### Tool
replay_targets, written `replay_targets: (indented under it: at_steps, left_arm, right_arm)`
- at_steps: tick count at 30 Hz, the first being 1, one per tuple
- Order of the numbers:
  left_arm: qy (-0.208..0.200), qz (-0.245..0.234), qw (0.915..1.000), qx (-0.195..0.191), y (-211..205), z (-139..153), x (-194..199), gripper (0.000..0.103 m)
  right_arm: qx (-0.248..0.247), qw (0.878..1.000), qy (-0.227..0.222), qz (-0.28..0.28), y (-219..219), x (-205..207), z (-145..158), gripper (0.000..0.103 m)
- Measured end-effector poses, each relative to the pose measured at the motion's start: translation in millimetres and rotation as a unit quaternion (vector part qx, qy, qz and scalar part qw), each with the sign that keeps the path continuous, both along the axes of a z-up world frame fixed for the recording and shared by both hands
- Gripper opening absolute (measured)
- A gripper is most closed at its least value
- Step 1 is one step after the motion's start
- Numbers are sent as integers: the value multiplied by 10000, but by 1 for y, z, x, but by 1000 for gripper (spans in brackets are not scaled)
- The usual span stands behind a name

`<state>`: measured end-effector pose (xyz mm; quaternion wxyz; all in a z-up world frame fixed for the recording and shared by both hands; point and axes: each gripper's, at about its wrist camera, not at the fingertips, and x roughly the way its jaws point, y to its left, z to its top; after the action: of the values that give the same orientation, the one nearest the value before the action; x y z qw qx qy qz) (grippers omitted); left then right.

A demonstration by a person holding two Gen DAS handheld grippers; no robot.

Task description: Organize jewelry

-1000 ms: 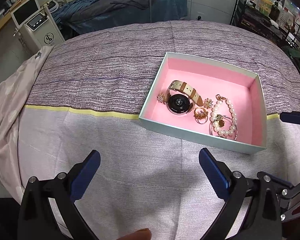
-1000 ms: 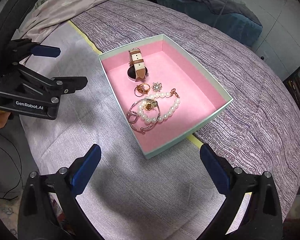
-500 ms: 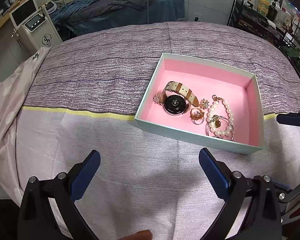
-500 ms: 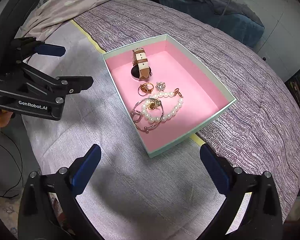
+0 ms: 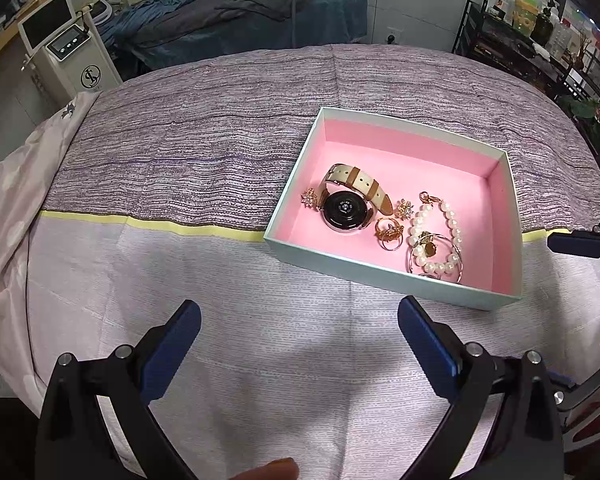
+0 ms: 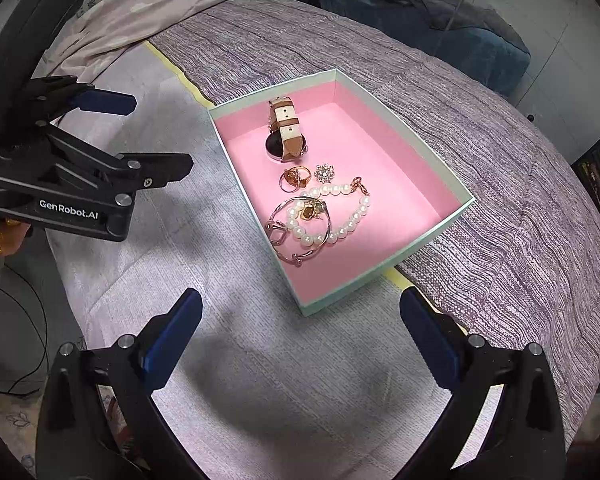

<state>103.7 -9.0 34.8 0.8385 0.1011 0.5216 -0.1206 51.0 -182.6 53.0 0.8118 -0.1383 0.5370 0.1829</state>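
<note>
In the left wrist view, you are holding the left gripper (image 5: 298, 326) above the bedspread (image 5: 220, 160) with its 2 blue fingers spread wide and nothing between them. It is hanging short of the box (image 5: 380, 270), which gives it a clear look at the contents. The box is lying on the bedspread, pink-lined, ahead and to the right of this gripper. Inside, the watch (image 5: 346, 210) is lying face down with its strap folded over, a flower-shaped piece (image 5: 309, 199) is touching its left side and another (image 5: 405, 209) is sitting just right of the strap. The gold ring (image 5: 389, 233) is resting beside the watch, and the pearl bracelet (image 5: 436, 240) is looped through a thin bangle (image 5: 458, 270) near the front wall. The pieces are crowding the front half, probably because nothing is dividing the box.

In the right wrist view, you are keeping the right gripper (image 6: 300, 328) equally wide apart and empty, low over the pale part of the cover, near the box's closest corner. The left gripper is showing at the left edge, off to the box's side. From here the pearls and bangle are looking tangled, so I judge they will lift together unless you are pinching just 1 of them.
</note>
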Motion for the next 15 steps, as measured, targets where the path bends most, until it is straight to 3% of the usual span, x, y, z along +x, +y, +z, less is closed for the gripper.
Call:
replay_targets:
  at_steps: [15]
  left_arm:
    - [5,-8,10000,-53,0,2,0,97]
  right_arm:
    - [22,10000,-4,-4,0,-1,1,98]
